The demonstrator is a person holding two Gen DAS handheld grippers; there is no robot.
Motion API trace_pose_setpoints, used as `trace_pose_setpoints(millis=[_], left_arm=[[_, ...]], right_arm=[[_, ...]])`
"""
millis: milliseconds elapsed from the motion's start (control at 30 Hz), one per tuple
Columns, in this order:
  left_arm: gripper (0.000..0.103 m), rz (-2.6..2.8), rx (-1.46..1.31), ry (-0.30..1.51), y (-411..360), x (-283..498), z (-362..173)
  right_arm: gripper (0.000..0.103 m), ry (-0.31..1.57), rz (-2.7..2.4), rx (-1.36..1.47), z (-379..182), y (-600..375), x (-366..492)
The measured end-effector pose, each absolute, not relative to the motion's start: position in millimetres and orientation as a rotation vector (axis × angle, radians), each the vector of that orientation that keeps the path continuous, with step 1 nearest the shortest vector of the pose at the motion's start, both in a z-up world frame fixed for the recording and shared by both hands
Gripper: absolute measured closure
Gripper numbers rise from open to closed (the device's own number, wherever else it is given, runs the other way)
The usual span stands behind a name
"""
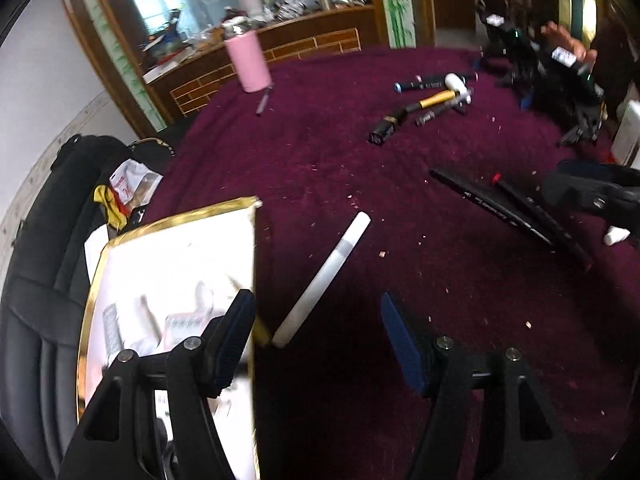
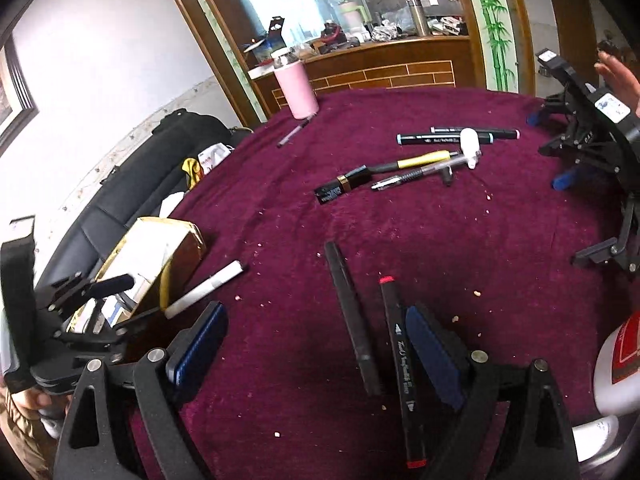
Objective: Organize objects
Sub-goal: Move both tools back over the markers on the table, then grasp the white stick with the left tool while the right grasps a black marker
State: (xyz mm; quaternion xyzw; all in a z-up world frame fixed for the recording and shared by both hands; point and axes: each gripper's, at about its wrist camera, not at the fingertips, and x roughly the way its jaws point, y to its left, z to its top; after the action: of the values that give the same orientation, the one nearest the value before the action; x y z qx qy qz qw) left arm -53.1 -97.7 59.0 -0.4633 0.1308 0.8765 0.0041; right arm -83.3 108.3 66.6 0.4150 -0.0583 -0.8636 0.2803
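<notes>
Table: round, covered in a dark red cloth (image 2: pixel 280 380) with crumbs scattered all over it.
Box: a gold-edged white box (image 1: pixel 176 280) sits at the near left edge of the table, open top; a few small items show inside, too blurred to name.
Left gripper (image 1: pixel 320 344): jaws apart, holding nothing, hovering near the box, with a white pen (image 1: pixel 324 280) lying on the cloth between its fingers and just beside the box.
Right gripper (image 2: pixel 320 352): jaws apart, empty, low over a black pen (image 2: pixel 352 320) and a red-tipped marker (image 2: pixel 400 372), which lie side by side on the near right.
Far pile: several markers, a gold-handled tool (image 2: pixel 424 159) and a small white bottle (image 2: pixel 469 142) lie loose in a heap far right of centre.
Far left: pink tumbler (image 2: pixel 298 90) upright, a thin pen (image 2: pixel 294 132) lying just beside it.
Progress (judged): early; most pens lie loose on the cloth.
Left to do (judged): gather the white pen, the near pair, then the far pile.
</notes>
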Motion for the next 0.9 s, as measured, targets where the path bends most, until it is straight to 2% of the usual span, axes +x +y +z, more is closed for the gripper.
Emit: trace_pose_setpoints(millis=[333, 567, 800, 833, 900], left_arm=[[0.038, 2.704, -1.470, 0.409, -90, -69, 50], [0.038, 2.699, -1.519, 0.369, -100, -88, 44], [0.038, 2.657, -1.607, 0.433, -93, -108, 19], [0.039, 2.646, -1.620, 0.444, -92, -109, 15], [0.048, 2.626, -1.622, 0.448, -90, -110, 8]], right_arm=[[0.009, -0.183, -2.303, 1.121, 62, 113, -86], [0.009, -0.331, -2.307, 1.113, 65, 141, -96], [0.009, -0.328, -2.329, 1.100, 70, 150, -98], [0.009, -0.329, -2.331, 1.096, 70, 151, -98], [0.009, -0.326, -2.332, 1.099, 69, 150, -97]])
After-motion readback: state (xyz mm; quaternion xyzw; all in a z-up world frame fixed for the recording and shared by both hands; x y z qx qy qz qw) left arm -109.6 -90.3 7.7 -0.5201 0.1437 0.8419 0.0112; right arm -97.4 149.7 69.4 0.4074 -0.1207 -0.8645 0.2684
